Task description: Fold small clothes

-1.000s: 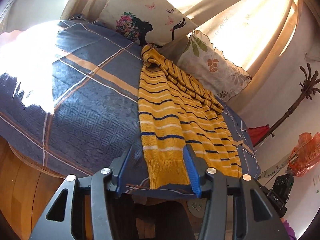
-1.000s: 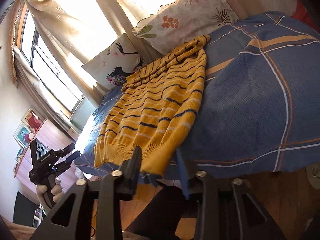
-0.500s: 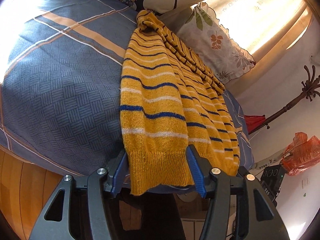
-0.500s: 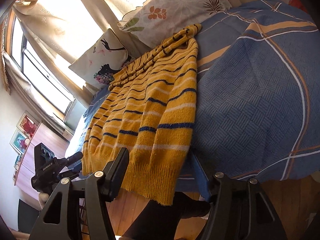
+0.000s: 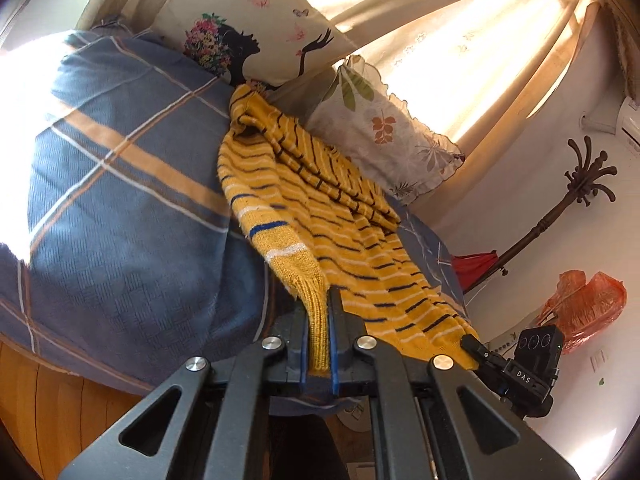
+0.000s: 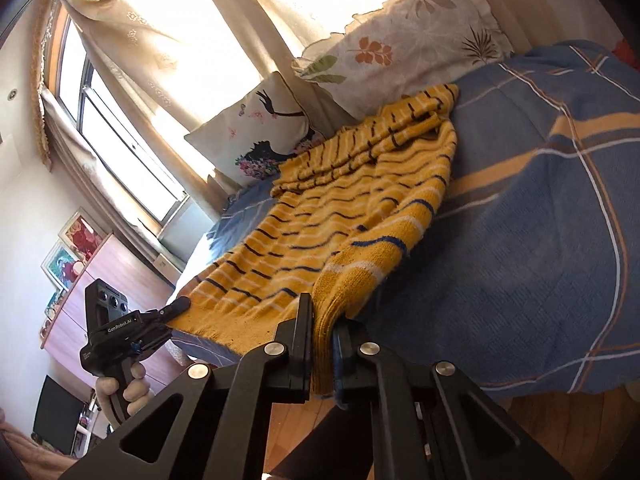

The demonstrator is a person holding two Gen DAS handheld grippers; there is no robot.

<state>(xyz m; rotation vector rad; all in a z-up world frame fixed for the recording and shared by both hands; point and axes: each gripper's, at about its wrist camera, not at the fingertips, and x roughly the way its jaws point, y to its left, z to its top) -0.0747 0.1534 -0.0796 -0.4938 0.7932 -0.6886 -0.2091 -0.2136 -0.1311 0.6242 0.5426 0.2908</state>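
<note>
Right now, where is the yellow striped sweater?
The yellow striped sweater lies on the blue plaid bedspread, its top near two pillows; both the left gripper and right gripper pinch its hem at the bed's near edge.

Ribbed yellow knit sweater point(image 5: 320, 216) on a woven cloth bedspread point(image 5: 120, 208); matt black plastic gripper arms.

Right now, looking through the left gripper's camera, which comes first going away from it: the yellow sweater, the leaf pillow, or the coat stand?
1. Yellow sweater: its hem is clamped in the left gripper.
2. Leaf pillow: beyond the sweater, up and to the right.
3. Coat stand: far right, by the wall.
</note>
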